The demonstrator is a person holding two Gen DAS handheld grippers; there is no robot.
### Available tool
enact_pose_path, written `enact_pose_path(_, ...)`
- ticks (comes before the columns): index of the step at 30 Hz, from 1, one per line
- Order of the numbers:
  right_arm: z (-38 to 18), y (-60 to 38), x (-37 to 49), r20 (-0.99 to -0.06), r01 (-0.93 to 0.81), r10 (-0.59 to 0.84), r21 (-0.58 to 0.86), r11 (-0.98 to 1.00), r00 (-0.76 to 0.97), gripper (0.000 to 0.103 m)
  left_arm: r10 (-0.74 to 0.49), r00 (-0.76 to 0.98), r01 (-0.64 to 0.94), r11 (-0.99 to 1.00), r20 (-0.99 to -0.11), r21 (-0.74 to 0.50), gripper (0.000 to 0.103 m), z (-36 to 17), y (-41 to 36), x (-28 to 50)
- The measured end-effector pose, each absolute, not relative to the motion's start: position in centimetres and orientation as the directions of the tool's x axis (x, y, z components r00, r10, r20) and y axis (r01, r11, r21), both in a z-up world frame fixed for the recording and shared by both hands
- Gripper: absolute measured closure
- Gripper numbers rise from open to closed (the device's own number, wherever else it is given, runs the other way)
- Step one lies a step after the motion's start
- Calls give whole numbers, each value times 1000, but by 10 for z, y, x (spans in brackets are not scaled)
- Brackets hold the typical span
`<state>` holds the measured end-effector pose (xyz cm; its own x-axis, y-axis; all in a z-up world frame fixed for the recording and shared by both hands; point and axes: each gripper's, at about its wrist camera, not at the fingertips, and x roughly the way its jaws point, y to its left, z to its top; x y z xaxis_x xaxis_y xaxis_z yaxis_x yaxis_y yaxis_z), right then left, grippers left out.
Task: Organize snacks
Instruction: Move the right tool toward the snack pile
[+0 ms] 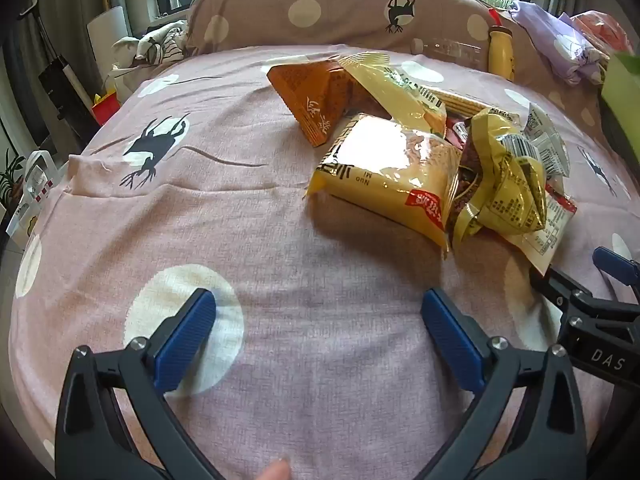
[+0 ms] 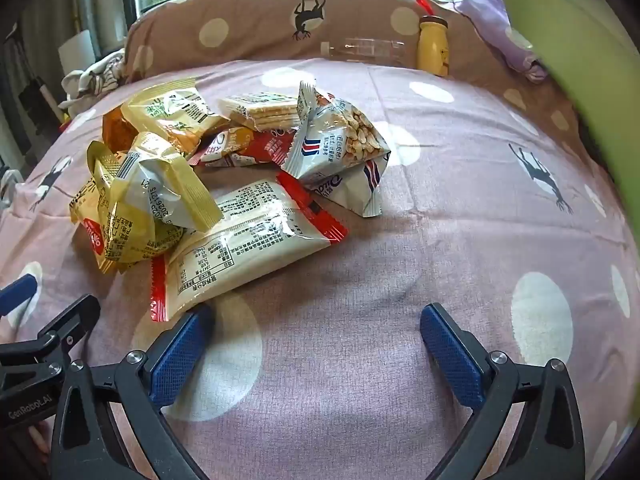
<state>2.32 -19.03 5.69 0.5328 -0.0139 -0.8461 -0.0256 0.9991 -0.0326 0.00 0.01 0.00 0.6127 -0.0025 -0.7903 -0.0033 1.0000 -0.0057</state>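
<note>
My snack packets lie heaped mid-bed, glossy yellow, orange, red-edged white. Both my left gripper and right gripper gape wide, holding nothing, over bare pink bedspread. Only my right view shows the peanut bag.
</note>
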Motion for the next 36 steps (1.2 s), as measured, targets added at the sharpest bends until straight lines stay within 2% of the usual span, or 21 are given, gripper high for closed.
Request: enact_pose_path(36,56,-190,24,-846,-26,-16,-35,999,533,0,-4,610,-3,1000,-792,-7,0,2,2,2)
